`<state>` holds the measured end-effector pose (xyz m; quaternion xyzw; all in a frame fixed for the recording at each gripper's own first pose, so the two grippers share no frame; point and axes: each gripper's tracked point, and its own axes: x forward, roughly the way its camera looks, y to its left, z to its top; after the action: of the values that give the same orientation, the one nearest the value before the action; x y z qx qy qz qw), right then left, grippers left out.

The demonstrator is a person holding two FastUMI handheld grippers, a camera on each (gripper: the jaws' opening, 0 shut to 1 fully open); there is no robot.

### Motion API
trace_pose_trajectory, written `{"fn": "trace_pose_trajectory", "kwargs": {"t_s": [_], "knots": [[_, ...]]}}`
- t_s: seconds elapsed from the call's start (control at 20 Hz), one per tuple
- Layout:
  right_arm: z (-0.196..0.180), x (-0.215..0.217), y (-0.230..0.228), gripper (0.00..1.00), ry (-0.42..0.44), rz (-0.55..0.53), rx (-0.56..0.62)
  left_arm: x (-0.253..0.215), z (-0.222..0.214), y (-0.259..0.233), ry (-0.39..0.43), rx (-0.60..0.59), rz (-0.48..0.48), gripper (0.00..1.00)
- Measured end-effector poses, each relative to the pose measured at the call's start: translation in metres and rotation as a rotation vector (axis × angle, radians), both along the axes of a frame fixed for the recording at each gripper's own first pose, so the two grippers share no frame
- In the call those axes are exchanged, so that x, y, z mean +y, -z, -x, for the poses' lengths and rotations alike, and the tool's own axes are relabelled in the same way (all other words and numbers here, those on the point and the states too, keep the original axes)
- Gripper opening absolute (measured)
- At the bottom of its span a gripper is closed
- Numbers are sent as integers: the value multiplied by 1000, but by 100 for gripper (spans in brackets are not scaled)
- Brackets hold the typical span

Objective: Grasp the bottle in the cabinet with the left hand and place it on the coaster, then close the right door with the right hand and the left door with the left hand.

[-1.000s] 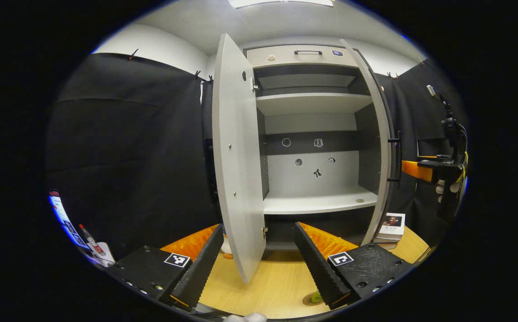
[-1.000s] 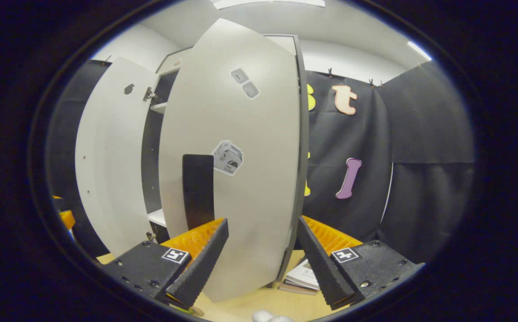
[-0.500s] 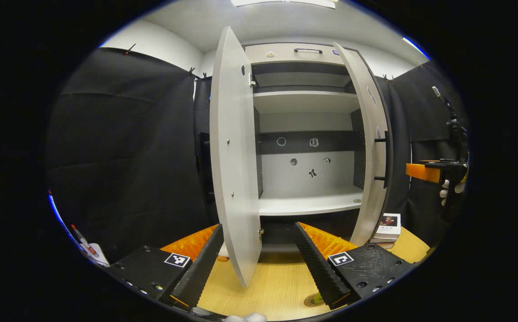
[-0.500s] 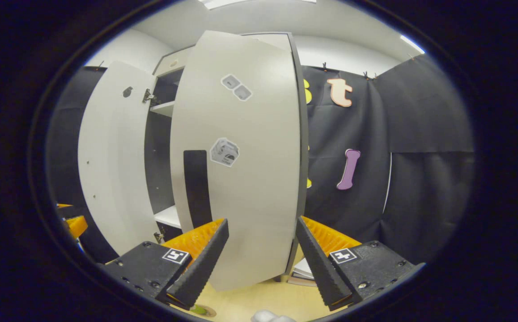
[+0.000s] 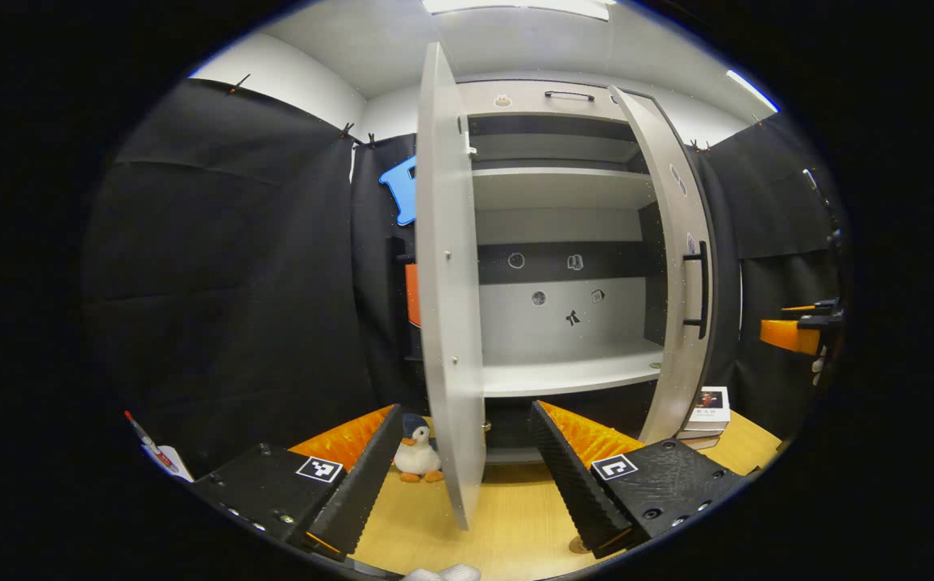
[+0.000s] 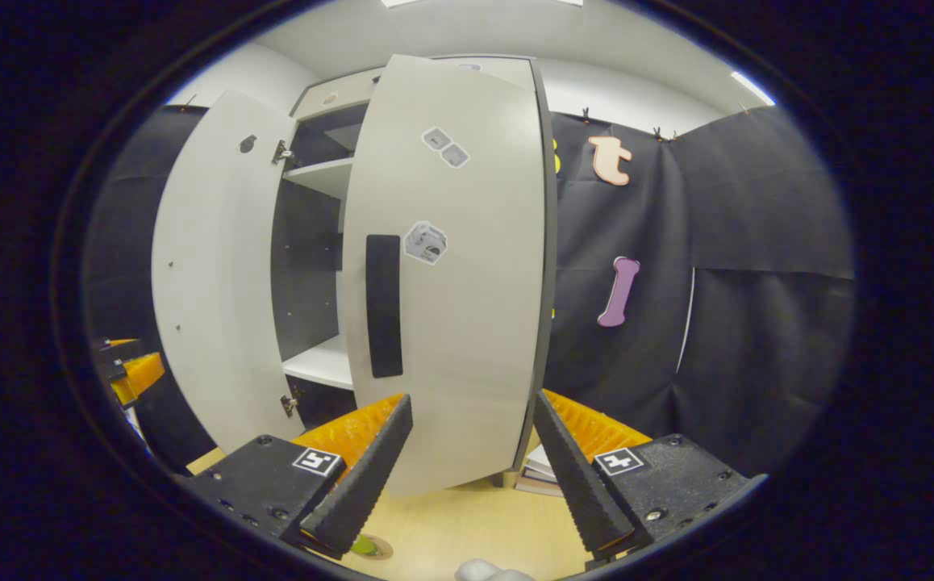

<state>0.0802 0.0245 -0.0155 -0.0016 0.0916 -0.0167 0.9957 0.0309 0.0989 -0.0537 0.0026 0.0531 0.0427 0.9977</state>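
Since both tools are empty-handed, each line starts at the tongs and works outward.

Right tongs (image 6: 467,460): spread wide, holding nothing; they hover just in front of the lower outer face of the right door (image 6: 467,282), not touching it as far as I can tell.

Left tongs (image 5: 463,468): also wide open and empty, aimed at the thin leading edge of the left door (image 5: 447,323), near it but apart.

Right door: a stiff flat panel on hinges, likely light to swing. A push with the finger backs on its broad outer face beside the black handle (image 6: 383,307) looks safer than pinching the handle bar.

Left door: same stiff board, edge-on to the left tongs; best pushed from its outer face, so the tongs would have to go round the edge first.

Bottle: on no shelf that I can see in the cabinet (image 5: 568,375); a green patch on the coaster (image 6: 370,547) at the bottom of the right gripper view may be it, but I cannot tell.

Room: open tabletop (image 5: 507,524) in front of the doors; the books (image 5: 705,411) sit by the right door's foot and the toy penguin (image 5: 417,458) behind the left door, both seemingly outside the closing swing.
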Motion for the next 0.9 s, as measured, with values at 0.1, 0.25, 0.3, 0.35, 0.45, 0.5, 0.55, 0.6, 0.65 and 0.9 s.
{"fn": "trace_pose_trajectory", "kwargs": {"t_s": [0.1, 0.25, 0.3, 0.35, 0.45, 0.5, 0.55, 0.6, 0.65, 0.9], "knots": [[13, 2, 7, 99, 18, 9, 13, 27, -2, -3, -25, -10, -7, 96], [31, 6, 18, 99, 40, 18, 37, 66, -8, -4, -69, -19, -16, 96], [37, 7, 20, 99, 45, 18, 44, 79, -11, -3, -84, -22, -17, 96], [44, 8, 22, 100, 52, 20, 50, 93, -14, -4, -96, -22, -18, 96], [56, 7, 25, 100, 69, 28, 62, 115, -24, -2, -116, -20, -22, 96], [61, 7, 25, 99, 75, 30, 68, 125, -30, -4, -122, -25, -26, 96], [66, 7, 27, 100, 78, 30, 71, 134, -38, -7, -129, -33, -34, 97], [72, 5, 26, 99, 89, 32, 74, 142, -46, -10, -137, -37, -40, 96], [77, 3, 27, 100, 95, 32, 78, 147, -52, -13, -141, -38, -38, 96], [85, -8, 27, 100, 109, 33, 85, 148, -79, -36, -131, -84, 0, 96]]}}
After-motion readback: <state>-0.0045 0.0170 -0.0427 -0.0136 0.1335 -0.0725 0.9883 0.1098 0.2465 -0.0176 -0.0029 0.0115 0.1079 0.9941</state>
